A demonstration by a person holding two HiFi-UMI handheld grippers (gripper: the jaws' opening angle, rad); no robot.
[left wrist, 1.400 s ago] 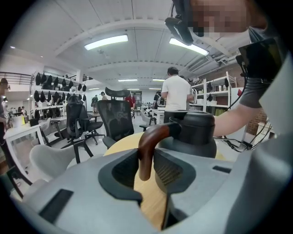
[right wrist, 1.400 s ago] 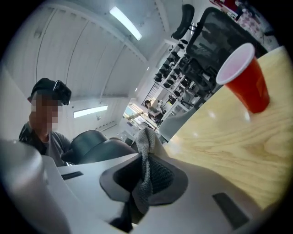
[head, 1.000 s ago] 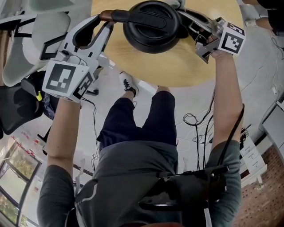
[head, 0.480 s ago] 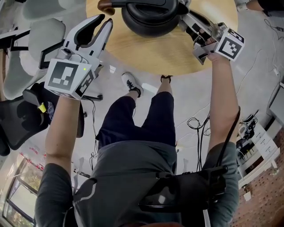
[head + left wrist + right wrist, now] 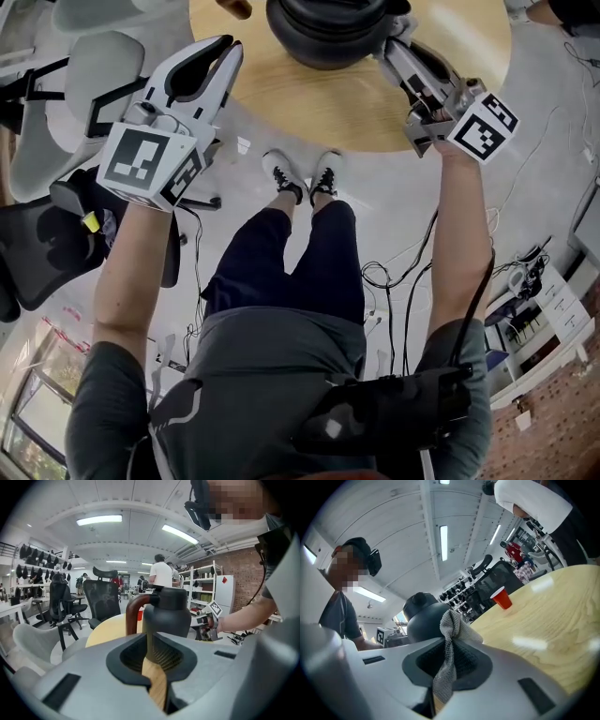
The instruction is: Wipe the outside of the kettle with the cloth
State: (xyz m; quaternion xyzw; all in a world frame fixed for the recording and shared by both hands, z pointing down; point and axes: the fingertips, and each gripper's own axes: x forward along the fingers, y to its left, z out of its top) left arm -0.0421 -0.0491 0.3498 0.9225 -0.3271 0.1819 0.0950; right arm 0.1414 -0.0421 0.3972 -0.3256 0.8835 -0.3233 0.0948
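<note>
Round wooden table (image 5: 281, 103), kettle (image 5: 328, 33) near its edge; your right gripper (image 5: 396, 49) pinches the cloth (image 5: 449, 630) just beside the kettle. At the rim, your left gripper (image 5: 228, 52) has jaws just closing, narrow, on nothing.

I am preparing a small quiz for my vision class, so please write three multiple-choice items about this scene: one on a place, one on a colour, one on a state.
1. Where does the red cup stand?
A. on the wooden table
B. on the floor
C. on a chair

2. Which colour is the handle of the kettle?
A. white
B. brown
C. green

3. In which state is the right gripper?
A. open and empty
B. shut on the red cup
C. shut on the grey cloth

Answers: 1 A, the cup stands on the tabletop; 2 B, the curved handle is reddish brown; 3 C, the cloth is pinched between its jaws.
</note>
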